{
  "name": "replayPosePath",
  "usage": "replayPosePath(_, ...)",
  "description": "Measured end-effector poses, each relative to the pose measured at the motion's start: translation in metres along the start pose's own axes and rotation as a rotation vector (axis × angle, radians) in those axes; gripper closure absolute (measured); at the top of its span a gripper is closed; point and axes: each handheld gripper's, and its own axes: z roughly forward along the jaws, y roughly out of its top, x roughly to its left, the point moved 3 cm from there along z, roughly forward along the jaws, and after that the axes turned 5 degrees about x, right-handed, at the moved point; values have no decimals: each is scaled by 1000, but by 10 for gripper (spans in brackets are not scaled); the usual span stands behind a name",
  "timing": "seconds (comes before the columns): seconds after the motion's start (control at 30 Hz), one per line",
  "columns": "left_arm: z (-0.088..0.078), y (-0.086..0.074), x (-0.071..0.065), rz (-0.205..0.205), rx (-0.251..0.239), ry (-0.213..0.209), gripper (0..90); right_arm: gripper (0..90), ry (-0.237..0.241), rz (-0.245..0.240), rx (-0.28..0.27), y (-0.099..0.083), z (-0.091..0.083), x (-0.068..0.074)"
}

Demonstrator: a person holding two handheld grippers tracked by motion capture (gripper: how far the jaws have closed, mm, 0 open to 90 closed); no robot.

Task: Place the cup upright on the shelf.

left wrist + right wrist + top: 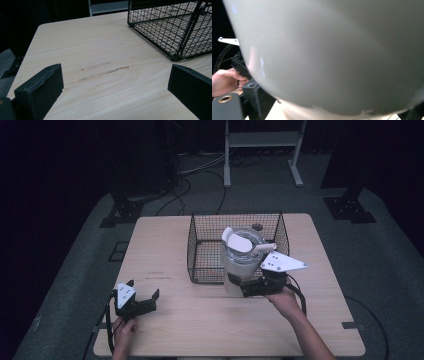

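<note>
Your table (165,315) carries a wire basket (200,245) at its far middle. A white jug (240,265) stands upright just in front of the basket's near wall, its lid flipped up. Your right gripper (240,287) clamps the jug's lower body, jaws on either side. Your left gripper (145,296) rests near the table's front left, well apart from the jug, jaws spread with nothing between them.

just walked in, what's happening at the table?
The right gripper is clamped on the lower body of a white tumbler with a clear lid, holding it at the near edge of the black wire basket. The left gripper rests open at the table's near left, holding nothing.
</note>
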Motion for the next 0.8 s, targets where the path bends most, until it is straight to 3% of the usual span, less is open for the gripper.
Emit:
replayPosePath(0.23,0,0,0,2,-2,-2,0,80,19,-2,1,17,11,-7)
replayPosePath(0.8,0,0,1,0,-7,-1,0,81,-3,-22,5,43,35,-28)
